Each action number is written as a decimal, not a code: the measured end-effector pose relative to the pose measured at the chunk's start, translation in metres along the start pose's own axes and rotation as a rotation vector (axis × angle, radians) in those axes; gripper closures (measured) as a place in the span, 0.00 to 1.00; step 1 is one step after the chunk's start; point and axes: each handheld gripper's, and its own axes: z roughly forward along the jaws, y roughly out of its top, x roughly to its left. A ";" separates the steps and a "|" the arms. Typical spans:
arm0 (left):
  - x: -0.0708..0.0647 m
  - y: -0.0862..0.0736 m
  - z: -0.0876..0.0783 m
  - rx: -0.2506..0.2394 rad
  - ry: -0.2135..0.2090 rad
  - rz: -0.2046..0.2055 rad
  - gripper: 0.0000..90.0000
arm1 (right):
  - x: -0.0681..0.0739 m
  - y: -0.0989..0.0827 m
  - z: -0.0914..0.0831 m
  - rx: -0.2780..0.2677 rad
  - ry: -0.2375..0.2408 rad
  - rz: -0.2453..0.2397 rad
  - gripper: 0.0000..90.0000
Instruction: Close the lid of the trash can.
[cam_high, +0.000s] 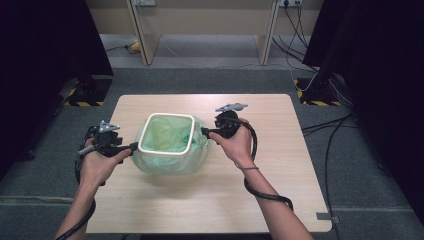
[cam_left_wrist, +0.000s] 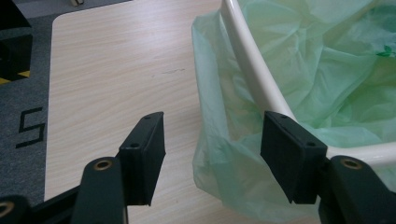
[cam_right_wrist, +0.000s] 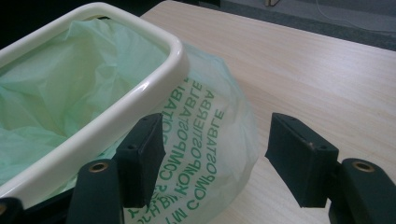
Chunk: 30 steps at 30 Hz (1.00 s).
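We note the left gripper (cam_high: 131, 147) and right gripper (cam_high: 204, 132) both spread, gripping nothing, flanking the bin (cam_high: 166, 133) with its green bag (cam_high: 197, 150) mid-table, bare table (cam_high: 280, 145) on all sides beyond.

A light wooden table (cam_high: 280, 165) with rounded corners stands on grey carpet (cam_high: 210, 80), and the light falls evenly across its top. Behind it, pale wooden desk legs (cam_high: 141, 35) rise against a light back wall, with black cables (cam_high: 295, 30) trailing from sockets down over the floor. Dark curtains (cam_high: 45, 45) hang at both sides, their stands resting on bases marked with yellow-and-black hazard tape (cam_high: 320, 102), and another cable (cam_high: 327, 150) runs along the carpet on the right.
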 end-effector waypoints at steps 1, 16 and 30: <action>0.000 -0.001 0.000 0.001 0.000 0.003 0.44 | 0.001 0.001 0.001 0.004 -0.002 -0.003 0.41; -0.005 -0.004 -0.002 0.002 -0.012 -0.005 0.45 | 0.010 0.012 0.023 0.043 -0.030 -0.006 0.41; -0.002 0.004 -0.016 -0.076 -0.050 -0.040 0.48 | 0.008 0.020 0.019 0.002 -0.034 0.013 0.49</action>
